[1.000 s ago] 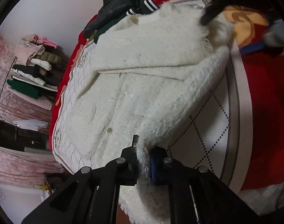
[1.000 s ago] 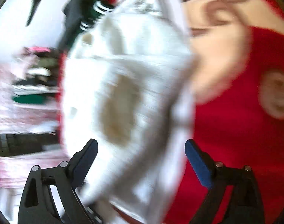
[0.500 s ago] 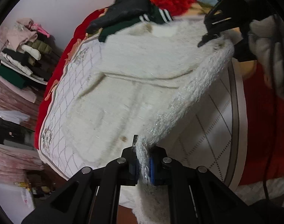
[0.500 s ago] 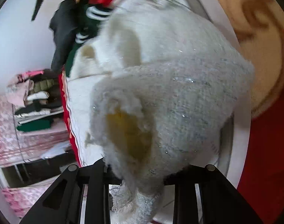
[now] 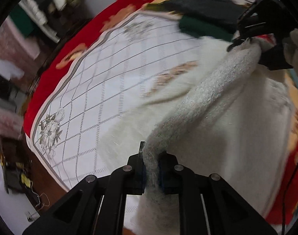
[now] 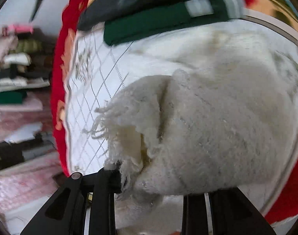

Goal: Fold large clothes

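Note:
A large fluffy white sweater (image 5: 217,121) lies on a white quilted cloth (image 5: 102,90) over a red bed. My left gripper (image 5: 151,168) is shut on the sweater's edge near me and holds it raised. The edge runs taut up to my right gripper (image 5: 245,39) at the far right, which pinches the other end. In the right wrist view the sweater (image 6: 217,125) fills the frame and bulges over my right gripper (image 6: 149,184), which is shut on its fringed edge; the right finger is hidden by the wool.
A dark green and black pile of clothes (image 5: 203,13) lies at the far end of the cloth, also in the right wrist view (image 6: 153,15). Shelves of folded clothes (image 6: 13,62) stand to the left beyond the bed's edge. Red blanket (image 5: 57,62) borders the cloth.
My right gripper closed on the sweater's far edge. Both grippers have lifted that edge and carried it rightward across the cloth, uncovering the quilted cloth on the left.

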The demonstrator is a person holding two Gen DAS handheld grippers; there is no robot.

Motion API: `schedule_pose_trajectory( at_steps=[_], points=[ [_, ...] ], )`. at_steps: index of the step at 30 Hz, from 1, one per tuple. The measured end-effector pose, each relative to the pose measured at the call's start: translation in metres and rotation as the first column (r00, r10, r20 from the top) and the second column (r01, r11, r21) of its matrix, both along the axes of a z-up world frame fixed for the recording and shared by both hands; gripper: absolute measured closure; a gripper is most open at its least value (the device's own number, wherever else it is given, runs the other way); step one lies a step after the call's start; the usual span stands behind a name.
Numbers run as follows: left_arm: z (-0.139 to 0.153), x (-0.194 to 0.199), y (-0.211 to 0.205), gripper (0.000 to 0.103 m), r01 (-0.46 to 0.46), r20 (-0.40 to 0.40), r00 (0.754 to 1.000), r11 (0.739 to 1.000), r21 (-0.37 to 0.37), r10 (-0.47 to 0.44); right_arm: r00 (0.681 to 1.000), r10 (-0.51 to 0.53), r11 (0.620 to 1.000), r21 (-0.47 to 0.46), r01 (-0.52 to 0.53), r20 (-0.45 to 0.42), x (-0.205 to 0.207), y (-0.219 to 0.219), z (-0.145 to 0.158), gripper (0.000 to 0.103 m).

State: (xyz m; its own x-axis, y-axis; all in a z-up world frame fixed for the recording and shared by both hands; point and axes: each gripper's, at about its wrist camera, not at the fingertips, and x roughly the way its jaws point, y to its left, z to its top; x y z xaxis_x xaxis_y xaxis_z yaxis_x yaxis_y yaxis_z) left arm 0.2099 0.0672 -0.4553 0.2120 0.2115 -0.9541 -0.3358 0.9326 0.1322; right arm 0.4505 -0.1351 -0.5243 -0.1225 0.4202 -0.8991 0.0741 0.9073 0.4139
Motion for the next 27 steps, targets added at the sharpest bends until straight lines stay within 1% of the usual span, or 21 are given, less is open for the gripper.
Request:
schedule_pose_trajectory(
  at_steps=[1,2,3,4,5,6,7,8,10,11,12,13,14,16,18,20,21,22,24,26,27],
  points=[
    [-0.018,0.007,0.014,0.091,-0.008,-0.025,1.000,1.000,0.010,0.008,1.000,0.000,1.000,-0.019,-0.001,-0.015,0.006,0.018,-0.013,0.071],
    [-0.043,0.013,0.033,0.091,-0.028,-0.060,0.998,1.000,0.009,0.028,1.000,0.011,0.999,-0.033,-0.012,-0.026,0.009,0.029,-0.022,0.068],
    [-0.056,0.016,0.042,0.090,-0.033,-0.077,0.996,0.999,0.005,0.033,0.998,0.045,0.997,-0.059,-0.047,-0.044,0.018,0.050,-0.043,0.066],
    [-0.073,0.019,0.052,0.090,-0.042,-0.102,0.994,0.999,0.003,0.042,0.997,0.055,0.996,-0.068,-0.059,-0.058,0.022,0.061,-0.056,0.059],
    [-0.089,0.022,0.063,0.090,-0.056,-0.124,0.991,0.998,-0.034,0.051,0.996,0.066,0.995,-0.072,-0.071,-0.068,0.025,0.067,-0.063,0.054],
    [-0.099,0.024,0.072,0.089,-0.071,-0.136,0.989,0.994,-0.080,0.060,0.992,0.096,0.992,-0.073,-0.102,-0.080,0.027,0.075,-0.071,0.053],
    [-0.101,0.024,0.077,0.087,-0.084,-0.135,0.988,0.991,-0.099,0.071,0.991,0.105,0.992,-0.063,-0.110,-0.085,0.026,0.075,-0.071,0.048],
    [-0.099,0.023,0.082,0.083,-0.107,-0.127,0.988,0.987,-0.122,0.092,0.991,0.105,0.994,-0.009,-0.106,-0.086,0.025,0.073,-0.066,0.041],
    [-0.090,0.017,0.089,0.078,-0.140,-0.102,0.987,0.977,-0.160,0.125,0.993,0.091,0.991,0.108,-0.082,-0.076,0.023,0.060,-0.051,0.037],
    [-0.083,0.014,0.092,0.069,-0.155,-0.085,0.986,0.973,-0.173,0.142,0.995,0.077,0.986,0.151,-0.066,-0.069,0.022,0.052,-0.045,0.036],
    [-0.076,0.011,0.095,0.058,-0.171,-0.071,0.984,0.969,-0.177,0.161,0.997,0.050,0.976,0.217,-0.034,-0.067,0.018,0.035,-0.033,0.036],
    [-0.072,0.009,0.097,0.028,-0.183,-0.061,0.983,0.967,-0.180,0.174,0.998,0.022,0.970,0.241,-0.007,-0.059,0.016,0.021,-0.024,0.036],
    [-0.065,0.005,0.101,0.013,-0.206,-0.046,0.979,0.961,-0.185,0.201,0.999,0.002,0.971,0.240,0.008,-0.044,0.014,0.011,-0.017,0.036],
    [-0.057,0.001,0.106,0.013,-0.237,-0.029,0.971,0.955,-0.176,0.236,0.999,-0.045,0.976,0.214,0.042,0.010,0.013,-0.013,-0.005,0.036],
    [-0.057,0.001,0.109,0.013,-0.251,-0.028,0.968,0.955,-0.158,0.250,0.999,-0.042,0.982,0.185,0.038,0.022,0.019,-0.016,-0.010,0.037],
    [-0.067,0.006,0.109,0.013,-0.261,-0.049,0.965,0.954,-0.146,0.257,0.998,-0.053,0.981,0.189,0.045,0.036,0.030,-0.010,-0.021,0.046],
    [-0.075,0.010,0.110,0.013,-0.262,-0.057,0.965,0.956,-0.136,0.256,0.997,-0.053,0.984,0.173,0.042,0.055,0.037,0.000,-0.024,0.047],
    [-0.081,0.013,0.112,0.013,-0.259,-0.062,0.965,0.960,-0.106,0.254,0.996,-0.044,0.990,0.140,0.033,0.075,0.045,0.008,-0.034,0.047],
    [-0.099,0.023,0.106,0.013,-0.240,-0.093,0.968,0.969,-0.052,0.234,0.995,0.000,0.998,0.056,-0.006,0.102,0.063,0.032,-0.062,0.047],
    [-0.111,0.032,0.107,0.013,-0.243,-0.117,0.965,0.969,-0.051,0.236,0.991,0.086,0.996,-0.021,-0.084,0.107,0.073,0.052,-0.085,0.046],
    [-0.113,0.034,0.109,0.013,-0.249,-0.118,0.963,0.967,-0.056,0.241,0.985,0.119,0.993,-0.036,-0.115,0.124,0.075,0.057,-0.085,0.045]
  ],
)
